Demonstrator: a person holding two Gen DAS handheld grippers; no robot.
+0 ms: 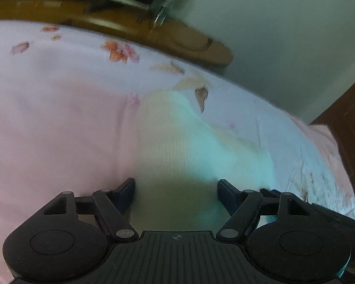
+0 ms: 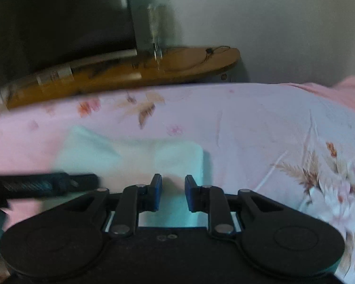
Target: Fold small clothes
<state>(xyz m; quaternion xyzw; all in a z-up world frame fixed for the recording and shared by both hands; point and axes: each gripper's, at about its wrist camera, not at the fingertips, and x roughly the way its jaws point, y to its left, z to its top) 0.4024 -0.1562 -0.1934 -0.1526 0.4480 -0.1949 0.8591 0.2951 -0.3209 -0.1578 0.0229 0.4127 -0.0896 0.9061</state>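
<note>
A small white ribbed garment (image 1: 177,146) lies on the pink floral bedsheet (image 1: 47,118). In the left wrist view my left gripper (image 1: 176,191) is open wide, its fingers on either side of the garment's near end, just above it. In the right wrist view the same white garment (image 2: 130,156) lies flat on the bedsheet (image 2: 260,142). My right gripper (image 2: 173,189) is open with a narrower gap, over the garment's near right edge, and holds nothing. The left gripper's dark finger (image 2: 47,184) reaches in from the left edge of that view.
A wooden shelf or headboard (image 1: 130,23) runs along the far side of the bed, with a pale wall (image 1: 284,35) behind it. It also shows in the right wrist view (image 2: 153,68). Dark wooden furniture (image 1: 352,130) stands at the right.
</note>
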